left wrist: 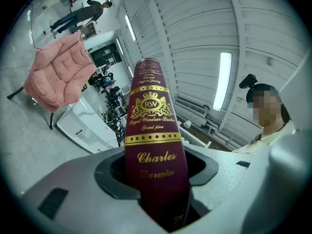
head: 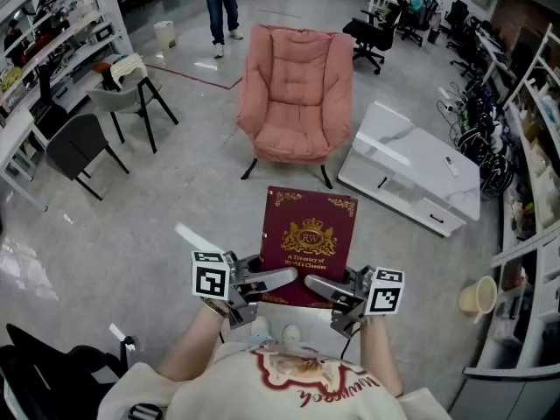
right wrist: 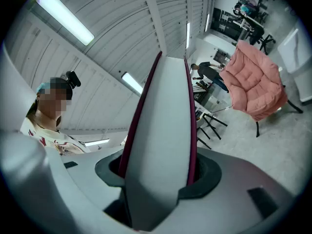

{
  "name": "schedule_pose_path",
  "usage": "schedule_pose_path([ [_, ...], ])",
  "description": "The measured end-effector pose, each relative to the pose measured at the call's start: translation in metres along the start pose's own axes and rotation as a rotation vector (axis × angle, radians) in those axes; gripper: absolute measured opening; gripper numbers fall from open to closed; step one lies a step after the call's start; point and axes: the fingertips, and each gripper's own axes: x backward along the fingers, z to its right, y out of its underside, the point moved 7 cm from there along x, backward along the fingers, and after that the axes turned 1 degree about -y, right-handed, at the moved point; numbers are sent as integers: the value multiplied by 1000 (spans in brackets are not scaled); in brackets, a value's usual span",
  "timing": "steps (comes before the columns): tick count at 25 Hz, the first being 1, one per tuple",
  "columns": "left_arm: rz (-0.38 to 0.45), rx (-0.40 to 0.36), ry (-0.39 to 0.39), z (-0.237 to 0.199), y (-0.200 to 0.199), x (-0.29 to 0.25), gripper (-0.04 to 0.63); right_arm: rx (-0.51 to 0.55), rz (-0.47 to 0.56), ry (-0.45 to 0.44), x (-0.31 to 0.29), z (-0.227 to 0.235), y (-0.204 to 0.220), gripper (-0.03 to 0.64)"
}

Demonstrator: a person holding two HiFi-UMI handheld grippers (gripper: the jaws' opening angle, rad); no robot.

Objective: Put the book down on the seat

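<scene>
Carry step: the book (head: 308,245) is held flat above the floor, left tool (head: 278,278) and right tool (head: 317,284) both clamped on its near end – well short of the seat (head: 293,143) – so next it likely needs bringing forward and lowering.

floor: pale grey tiles (head: 131,234). white low cabinet (head: 409,169) on the floor at right, set at an angle. two chairs at left: dark grey chair (head: 77,147), and a lighter chair (head: 131,99) with a folded cloth (head: 131,64) on it. person (head: 222,7) stands at top, white bin (head: 164,33) near. black office chair (head: 372,31) top right. beige cup (head: 478,297) beside the right-hand shelving (head: 534,234).
</scene>
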Motion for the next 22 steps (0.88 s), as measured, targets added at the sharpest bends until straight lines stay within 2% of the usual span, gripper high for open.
schedule_pose_path([
  [18,-12,-4,7,-4,0,0,233,25,-1,20,0,5,1,249],
  [22,-1,-12,23,-1,-3,0,233,31,31,-16,-1,0,-3,249],
])
